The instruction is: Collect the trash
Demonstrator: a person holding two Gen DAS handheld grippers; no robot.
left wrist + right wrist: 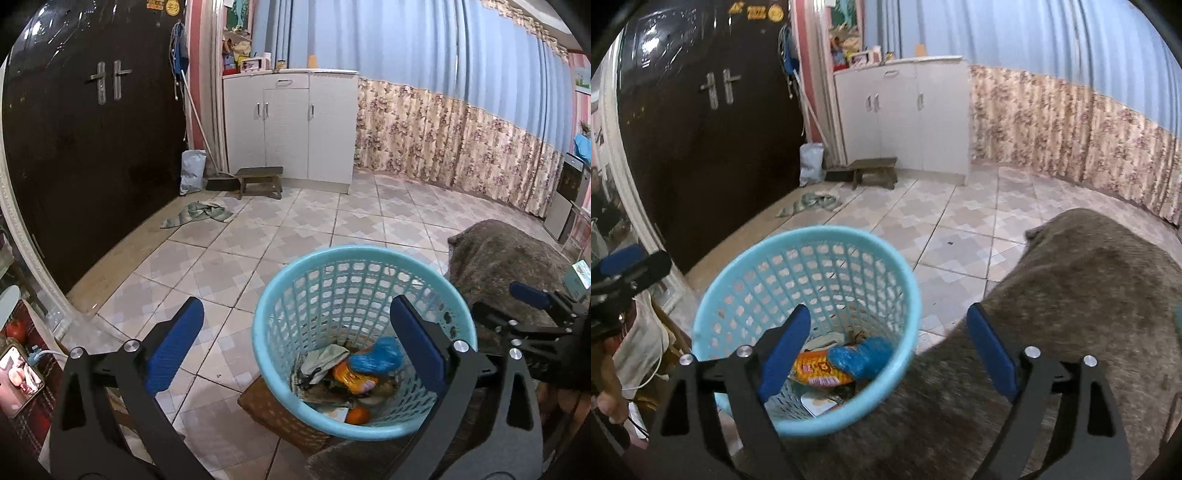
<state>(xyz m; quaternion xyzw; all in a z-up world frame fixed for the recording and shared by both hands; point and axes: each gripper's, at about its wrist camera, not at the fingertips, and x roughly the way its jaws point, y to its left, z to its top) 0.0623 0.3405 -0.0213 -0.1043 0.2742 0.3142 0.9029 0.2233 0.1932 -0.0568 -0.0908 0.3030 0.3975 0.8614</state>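
A light blue perforated trash basket [295, 288] stands on the tiled floor; it also shows in the right wrist view [746, 258]. Inside lie a crumpled blue plastic bag [376, 356] [864, 356], an orange snack wrapper [351, 376] [816, 371], grey-green paper [325, 358] and an orange fruit [357, 415]. My left gripper [295, 347] is open and empty, above the basket's left rim. My right gripper [890, 354] is open and empty, over the basket's right rim and the brown cover. The right gripper appears in the left wrist view [532, 299] at the far right.
A brown fuzzy cover [1071, 288] drapes furniture right of the basket. A cloth [199, 214] lies on the floor by the dark double door [92, 147]. A small wooden stool [258, 177], broom and white cabinet [291, 122] stand at the back. A phone [18, 380] lies at left.
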